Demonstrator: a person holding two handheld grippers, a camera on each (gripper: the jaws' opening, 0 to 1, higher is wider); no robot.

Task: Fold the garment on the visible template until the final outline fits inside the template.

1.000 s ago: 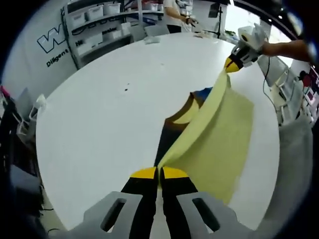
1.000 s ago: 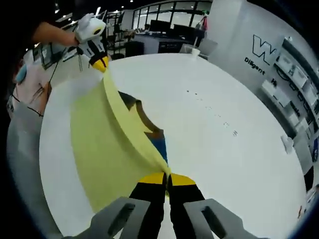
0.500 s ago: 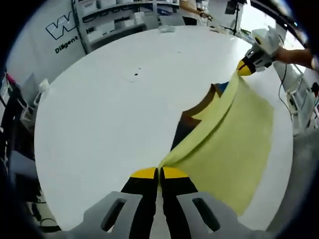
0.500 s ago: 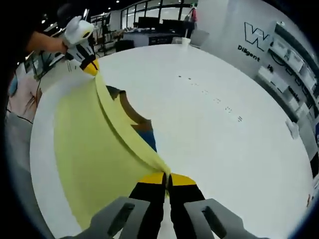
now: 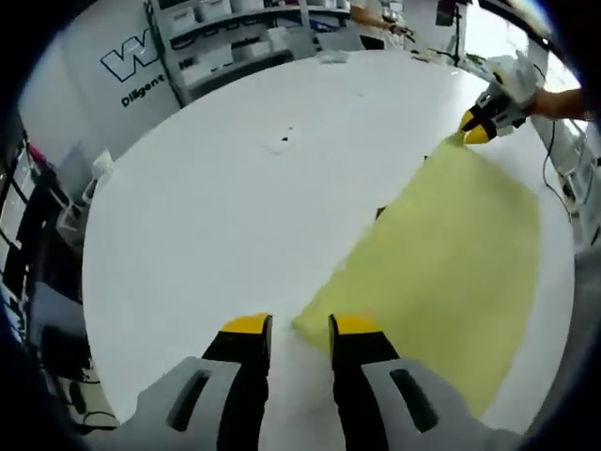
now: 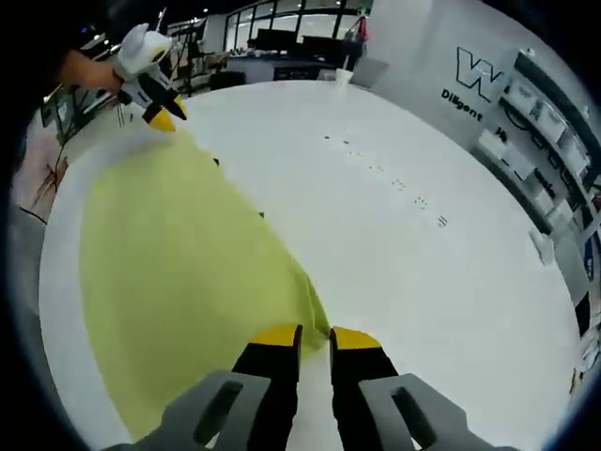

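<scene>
A pale yellow garment [image 5: 451, 244] lies flat on the round white table [image 5: 216, 188]. Its near corner rests just ahead of my left gripper [image 5: 300, 327], whose jaws stand apart with nothing between them. My right gripper [image 5: 481, 129] sits at the garment's far corner. In the right gripper view the yellow garment [image 6: 178, 272] spreads to the left, and its corner ends at my right gripper [image 6: 316, 338], which is open. My left gripper [image 6: 155, 105] is at the far corner there. Only dark slivers of the template [image 5: 380, 211] peek out from under the cloth's edge [image 6: 261, 214].
Shelves with white bins [image 5: 225, 38] and a wall with a logo [image 6: 474, 80] stand beyond the table. The table's rim [image 5: 89, 310] curves close on the left. A person's arm [image 5: 563, 99] holds the far gripper. Small dark specks [image 6: 418, 202] dot the tabletop.
Both grippers let go of the lifted yellow edge and opened. The cloth has dropped flat, covering the dark, blue and orange piece that showed beneath it.
</scene>
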